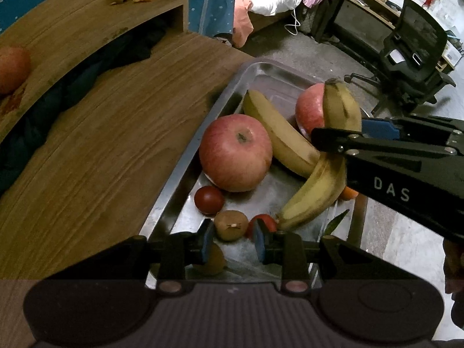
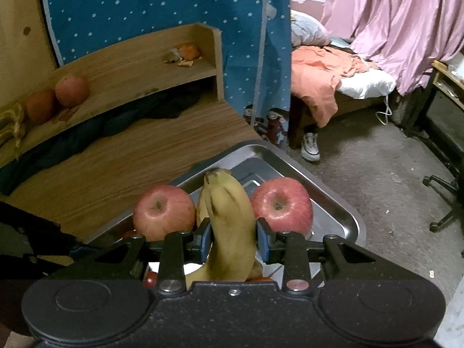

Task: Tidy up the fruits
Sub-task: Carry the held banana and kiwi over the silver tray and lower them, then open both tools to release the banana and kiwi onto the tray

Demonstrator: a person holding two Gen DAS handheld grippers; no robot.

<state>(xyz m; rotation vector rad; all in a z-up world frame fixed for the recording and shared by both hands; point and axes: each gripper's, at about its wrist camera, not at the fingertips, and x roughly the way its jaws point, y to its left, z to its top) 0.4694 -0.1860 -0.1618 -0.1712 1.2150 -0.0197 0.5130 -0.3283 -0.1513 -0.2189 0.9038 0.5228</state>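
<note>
Apples (image 2: 163, 211) are flanking the banana (image 2: 230, 232) my right tongs (image 2: 232, 240) are gripping; my left tongs (image 1: 232, 242) are hanging released over the kiwi (image 1: 231, 224).

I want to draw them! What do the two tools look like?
Both are black. The left tool and right tool have blue pads on their fingers, silver rivets, and a wide ribbed body with round bumps. White letters "DAS" mark the right one's side.

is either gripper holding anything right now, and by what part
The right gripper is shut on a banana, pinched around its middle. The left gripper is open and holds nothing.
</note>
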